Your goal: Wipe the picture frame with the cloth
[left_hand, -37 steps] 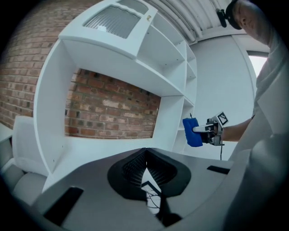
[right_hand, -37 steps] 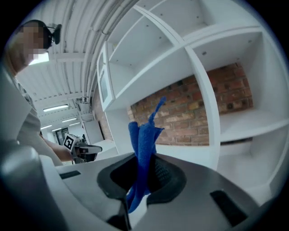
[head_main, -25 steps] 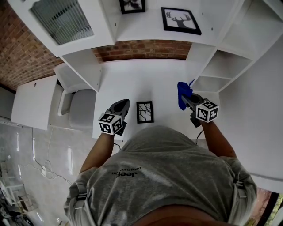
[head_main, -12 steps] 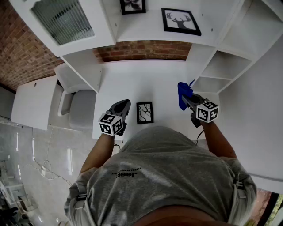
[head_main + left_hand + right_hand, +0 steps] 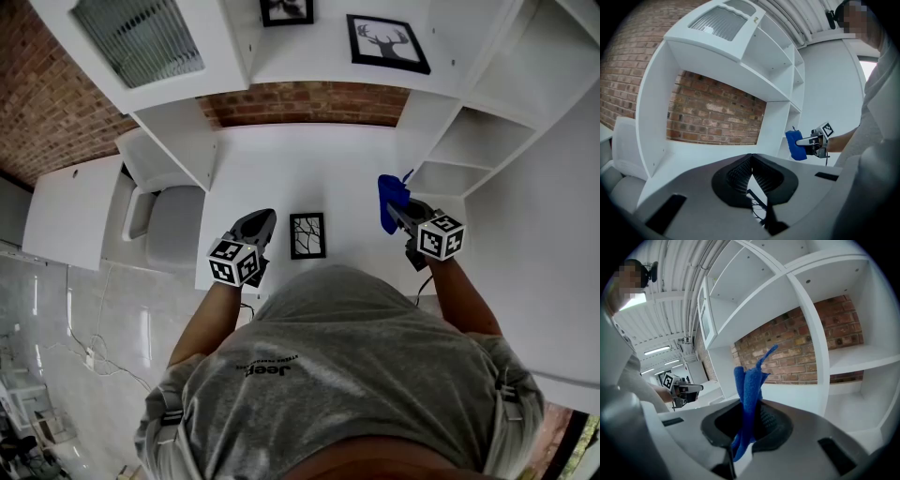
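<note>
Counter (image 5: 309,169) left open ahead, walled by shelving (image 5: 469,141). Picture frame (image 5: 307,235) is laid flat beside closed, empty left gripper (image 5: 263,220); cloth (image 5: 387,195) is clamped in right gripper (image 5: 397,209).

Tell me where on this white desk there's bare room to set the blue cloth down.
The widest bare patch of desk lies between the picture frame and the brick wall. A narrower strip runs between the frame and the right hand-held gripper. Tightest at the near edge, where the left hand-held gripper flanks the frame.
</note>
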Motion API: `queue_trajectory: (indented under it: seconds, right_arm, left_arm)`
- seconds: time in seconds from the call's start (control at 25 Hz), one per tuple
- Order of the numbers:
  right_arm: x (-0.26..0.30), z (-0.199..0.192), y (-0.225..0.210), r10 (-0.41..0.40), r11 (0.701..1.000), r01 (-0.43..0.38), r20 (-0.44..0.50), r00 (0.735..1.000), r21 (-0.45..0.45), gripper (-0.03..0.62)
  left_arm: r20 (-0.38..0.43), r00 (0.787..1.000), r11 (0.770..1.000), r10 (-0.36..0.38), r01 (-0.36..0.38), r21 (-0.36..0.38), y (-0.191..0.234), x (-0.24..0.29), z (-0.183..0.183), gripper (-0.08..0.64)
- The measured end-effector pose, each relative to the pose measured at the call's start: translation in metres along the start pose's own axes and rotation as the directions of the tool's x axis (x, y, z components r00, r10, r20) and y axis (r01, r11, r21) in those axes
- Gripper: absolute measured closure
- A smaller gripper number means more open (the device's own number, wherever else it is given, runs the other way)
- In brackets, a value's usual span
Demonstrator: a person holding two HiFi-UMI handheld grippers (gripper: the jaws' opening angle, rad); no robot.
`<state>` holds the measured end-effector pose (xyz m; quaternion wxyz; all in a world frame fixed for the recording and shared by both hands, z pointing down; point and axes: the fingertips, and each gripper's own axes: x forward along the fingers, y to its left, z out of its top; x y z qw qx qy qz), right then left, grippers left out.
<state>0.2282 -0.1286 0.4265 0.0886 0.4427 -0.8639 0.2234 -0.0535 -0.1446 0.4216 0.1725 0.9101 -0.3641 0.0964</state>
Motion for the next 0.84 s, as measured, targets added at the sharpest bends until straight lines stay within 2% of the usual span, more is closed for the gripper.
queue_trajectory:
  seconds: [0.84]
  right_arm:
    - [0.0094,0.0030,-0.0003,0.016,1.000,-0.016,-0.015,1.000,-0.026,0.543]
  left_arm:
    - [0.010,1.000,1.000,0.010,-0.010,-0.002,0.0046,0.0007,0.0078,0.541]
